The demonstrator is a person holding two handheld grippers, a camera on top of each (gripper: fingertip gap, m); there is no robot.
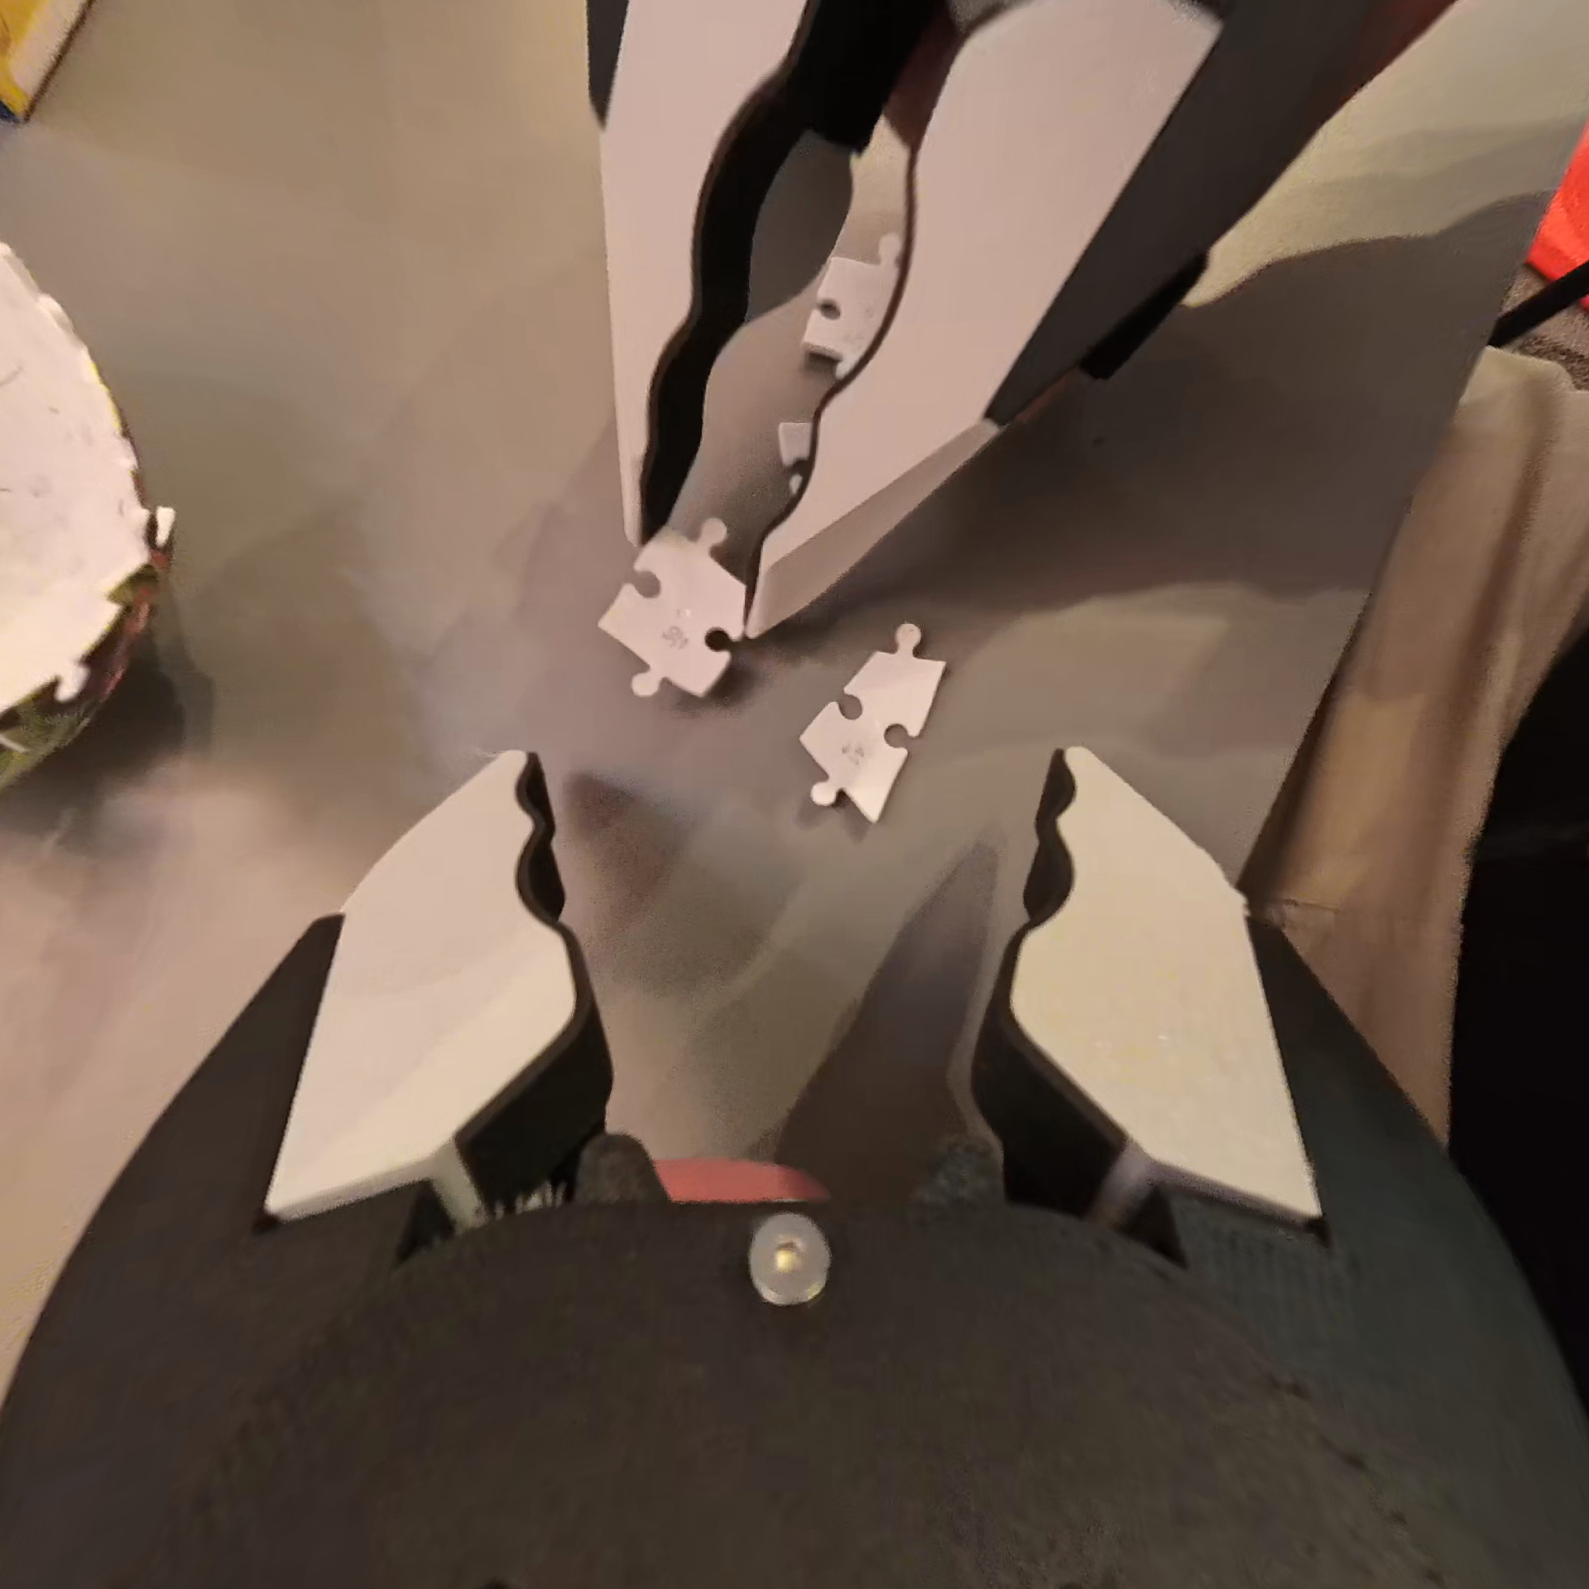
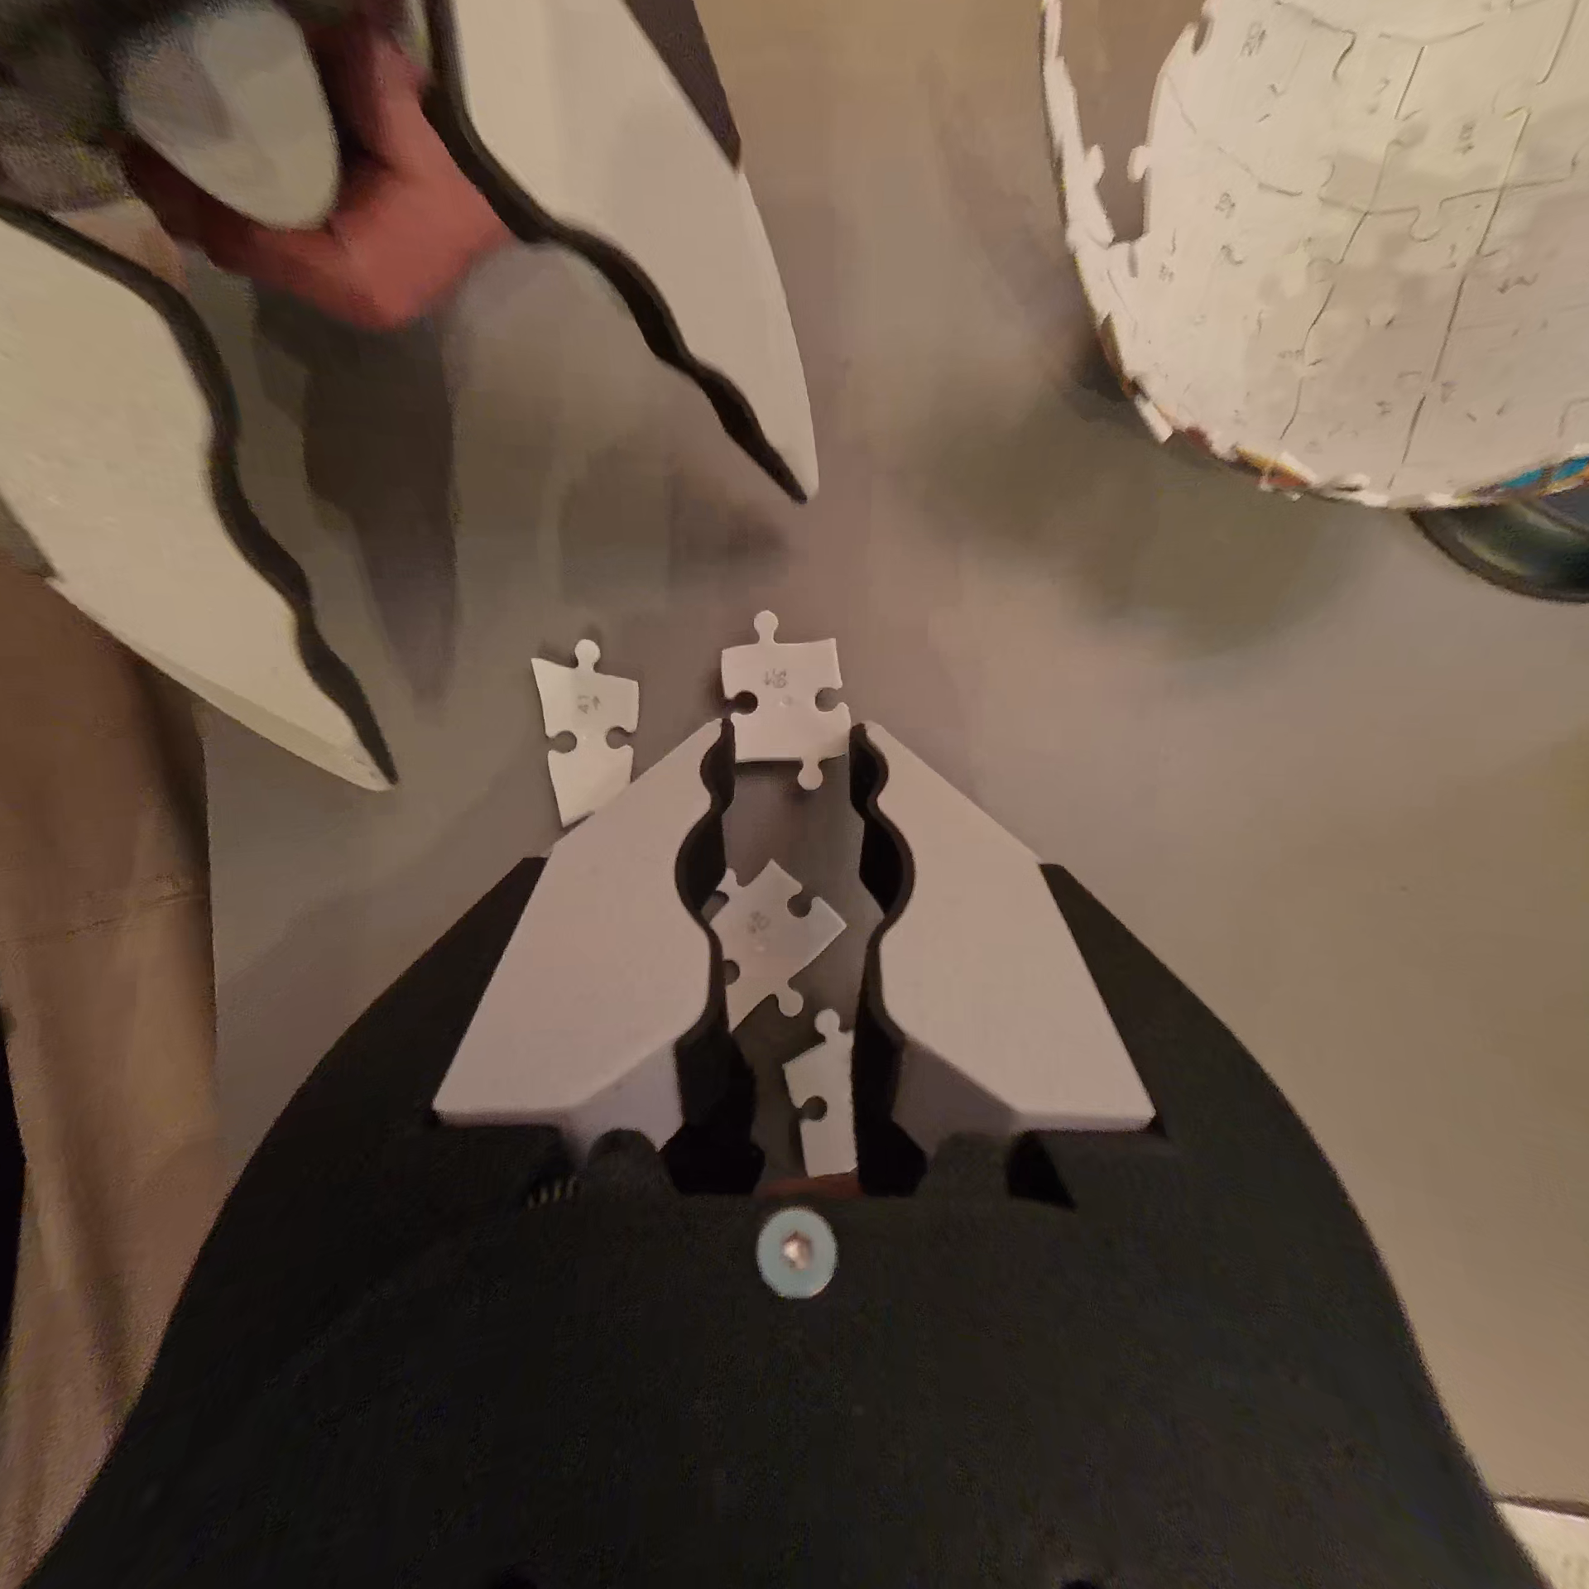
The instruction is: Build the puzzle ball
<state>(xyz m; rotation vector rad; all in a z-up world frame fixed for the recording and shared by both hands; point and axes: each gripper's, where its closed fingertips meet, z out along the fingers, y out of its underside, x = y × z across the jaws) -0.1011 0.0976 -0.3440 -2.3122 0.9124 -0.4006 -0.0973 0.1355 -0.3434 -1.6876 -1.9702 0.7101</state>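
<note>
You are at the pick-up step: one loose piece is being taken from the worktop so it can go onto the part-built puzzle ball.

Going left to right in the left wrist view, the puzzle ball sits at the far left edge, white inside facing you, with a jagged open rim. It is well apart from the loose pieces. In the middle lies the target piece, blank side up. The right gripper comes down on it from above, its jaws narrowed, one tip at each side of the piece. They look to be closing on its edges, but I cannot tell whether they actually grip it yet. Just to the right lies a second piece, flat and untouched. Two more pieces show farther back between the right gripper's fingers. Your left gripper hovers low over the worktop with its jaws spread wide and holding nothing.

In the right wrist view the target piece sits at the tips, and the ball rests upper right on a dark stand.

Next, you need a firm pinch on thin, flat card. Squeeze across the edges, tilt the piece up off the worktop, and check that it lifts cleanly. Use the empty left gripper to steady the ball before you carry the piece to the open rim.
</note>
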